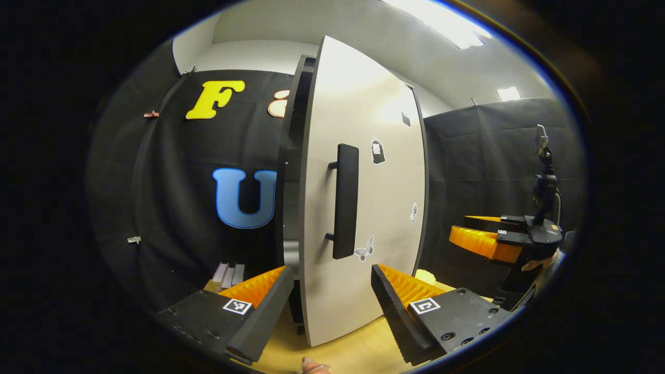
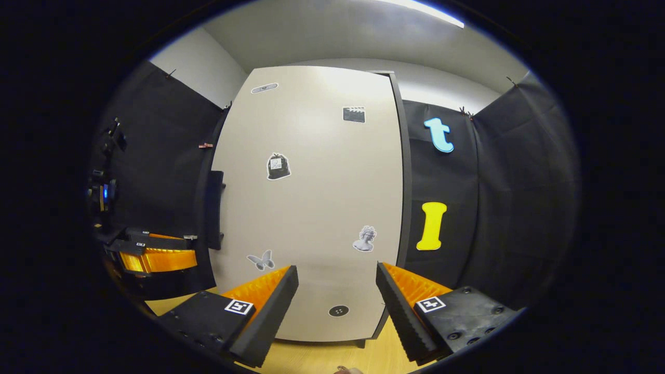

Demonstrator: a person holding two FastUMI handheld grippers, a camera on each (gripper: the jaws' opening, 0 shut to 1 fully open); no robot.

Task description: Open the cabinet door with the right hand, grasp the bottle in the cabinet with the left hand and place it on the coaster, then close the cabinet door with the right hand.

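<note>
Left gripper view: the left gripper [image 1: 328, 291] hangs wide apart and empty before the cabinet door [image 1: 363, 208], ajar, its black handle [image 1: 345, 200] facing out; the dark interior gap [image 1: 291, 171] hides any bottle. At far right the right gripper [image 1: 486, 236] hovers, spread unclear here. Right gripper view shows its fingers [image 2: 410, 298] wide, facing the door's stickered front.

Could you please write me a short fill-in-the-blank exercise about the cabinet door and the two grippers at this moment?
1. The cabinet door stands slightly ____.
2. The handle on the door is coloured ____.
3. The left gripper has its fingers ____, holding nothing.
4. The sticker nearest the right gripper on its left is shaped like a ____.

Missing words: open; black; open; butterfly
</note>
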